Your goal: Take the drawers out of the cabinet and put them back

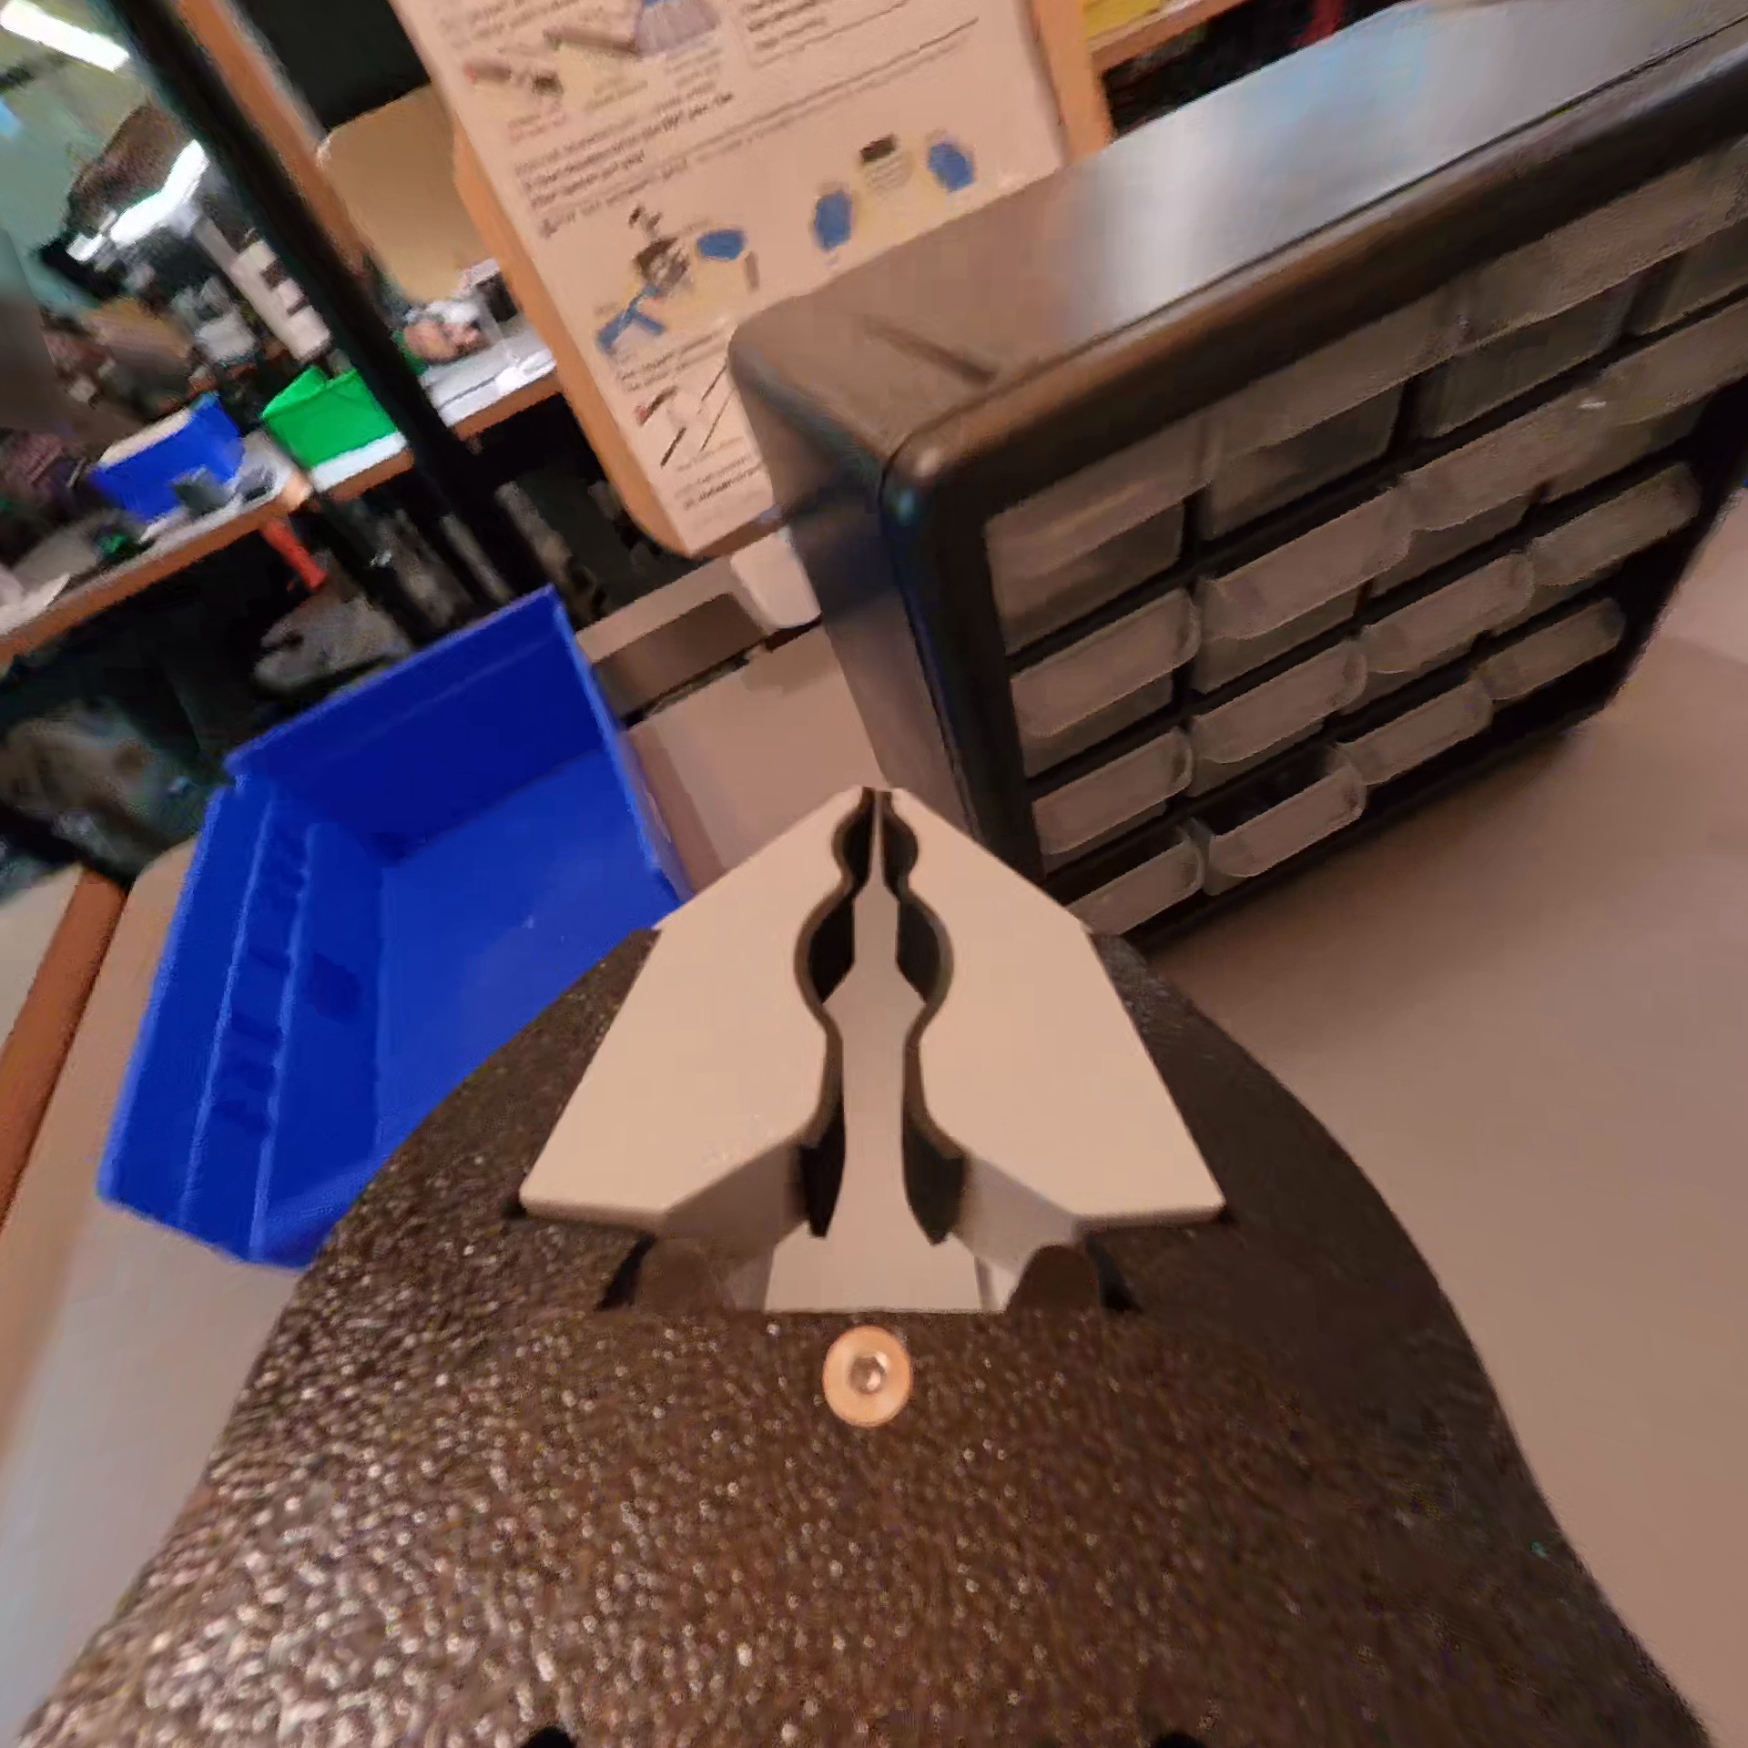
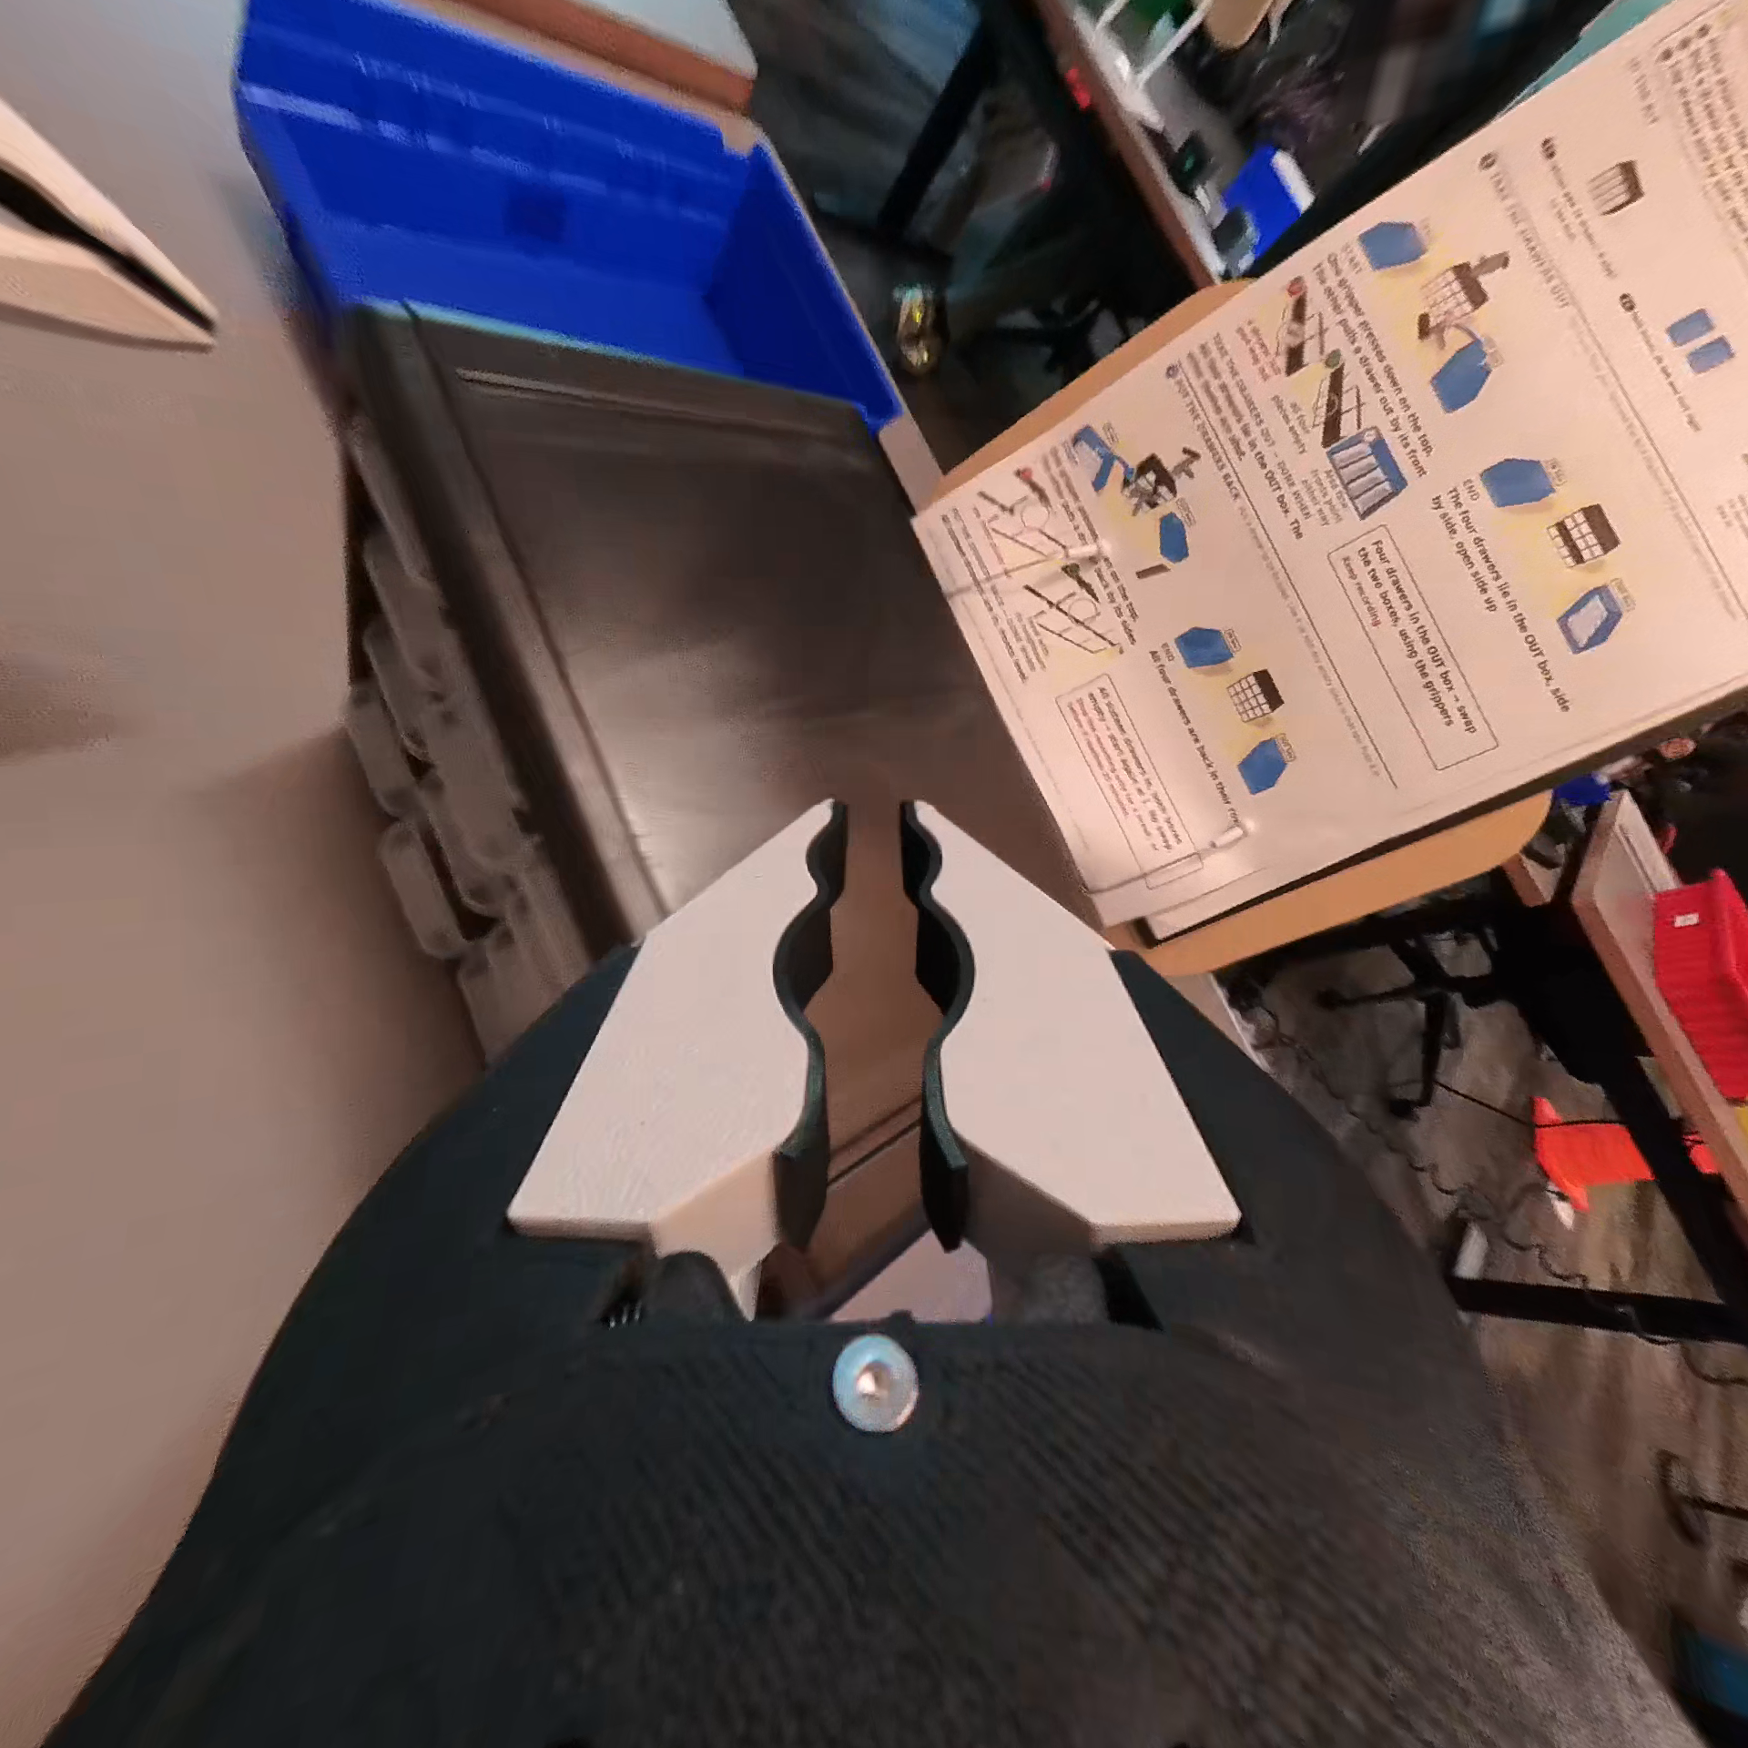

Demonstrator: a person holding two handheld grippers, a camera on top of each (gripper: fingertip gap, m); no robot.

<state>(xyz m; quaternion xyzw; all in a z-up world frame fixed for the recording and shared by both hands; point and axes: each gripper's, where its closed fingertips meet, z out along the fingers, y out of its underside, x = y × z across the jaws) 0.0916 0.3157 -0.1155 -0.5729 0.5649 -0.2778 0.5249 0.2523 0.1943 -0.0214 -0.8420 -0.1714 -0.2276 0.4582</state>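
A black cabinet (image 1: 993,312) with several rows of translucent grey drawers (image 1: 1324,605) stands on the table, ahead and to the right in the left wrist view. One drawer (image 1: 1286,813) near the bottom left sticks out slightly. My left gripper (image 1: 875,799) is shut and empty, in front of the cabinet's left corner and apart from it. My right gripper (image 2: 872,812) hovers over the cabinet's dark top (image 2: 709,586), nearly shut with a narrow gap between its tips, holding nothing. The drawer fronts (image 2: 416,757) show along the cabinet's left side in the right wrist view.
A blue bin (image 1: 397,908) sits left of the cabinet; it also shows beyond it in the right wrist view (image 2: 530,208). An illustrated sheet on a board (image 2: 1324,549) leans behind the cabinet. The pale table (image 1: 1419,1135) extends in front. A red bin (image 2: 1703,974) is off to the right.
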